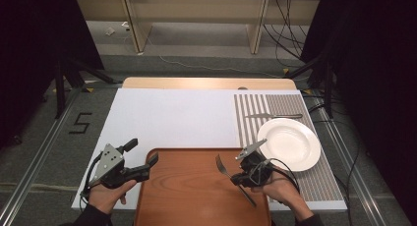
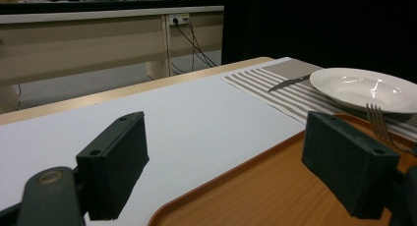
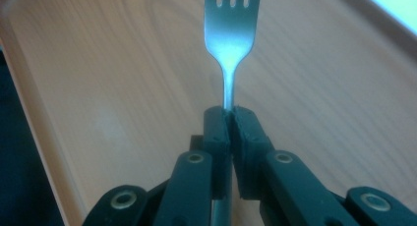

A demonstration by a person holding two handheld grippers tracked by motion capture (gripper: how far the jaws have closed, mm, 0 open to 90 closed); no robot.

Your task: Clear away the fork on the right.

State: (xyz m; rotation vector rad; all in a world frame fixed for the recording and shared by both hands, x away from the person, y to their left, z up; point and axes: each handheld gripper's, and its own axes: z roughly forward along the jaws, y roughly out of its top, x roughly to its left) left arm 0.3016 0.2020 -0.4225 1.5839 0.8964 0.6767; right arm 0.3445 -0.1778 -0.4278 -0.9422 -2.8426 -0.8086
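- The right gripper (image 1: 239, 177) is clenched on a fork (image 1: 224, 166), jaws pinched on the neck just below the tines, as the right gripper view shows (image 3: 230, 34).
- In the high view the fork sits over the right side of the tray (image 1: 187, 196), tines toward 11 o'clock, handle trailing toward 5 o'clock under the hand.
- Whether it touches the tray or is lifted, I cannot tell.
- The left gripper (image 1: 142, 162) is released, jaws wide apart, hanging over the tray's left edge and holding nothing.
- The plate (image 1: 289, 143) lies on the striped mat (image 1: 314, 182) at 2 o'clock from the fork, with a knife (image 1: 273, 116) beyond it at 12 o'clock.
- Likely step: carrying the fork to the setting.
- To do it well, keep the pinch firm, since the long handle could swing; lift clear of the tray rim, keep low past the plate's edge, and lay it flat beside the plate.
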